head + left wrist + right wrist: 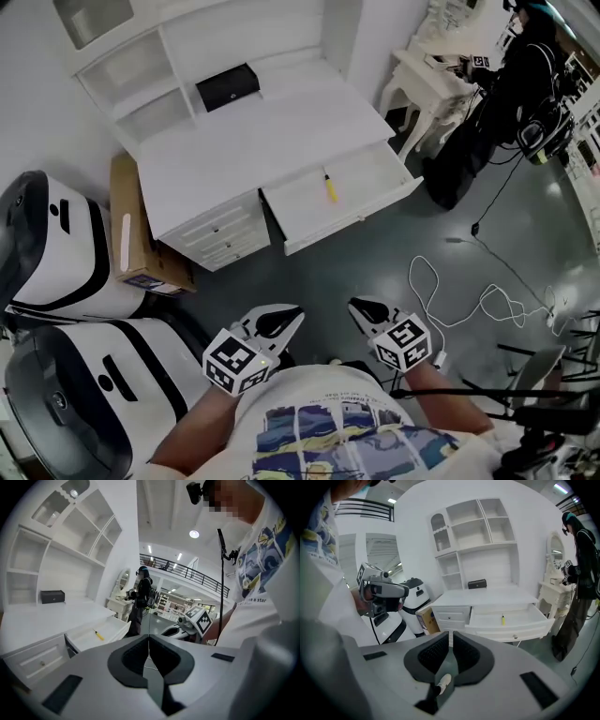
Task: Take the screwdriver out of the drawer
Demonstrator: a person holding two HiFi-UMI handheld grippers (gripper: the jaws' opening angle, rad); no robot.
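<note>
A yellow-handled screwdriver lies alone in the pulled-out drawer of a white desk. It also shows small in the left gripper view as the screwdriver and in the right gripper view as the screwdriver. My left gripper and right gripper hover low, close to my body, well short of the drawer. Both are shut with nothing between the jaws. The left gripper points past the drawer; the right gripper faces the desk front.
A black box sits at the back of the desk top. A cardboard box and white machines stand left of the desk. A person stands at the right by another table. White cables lie on the floor.
</note>
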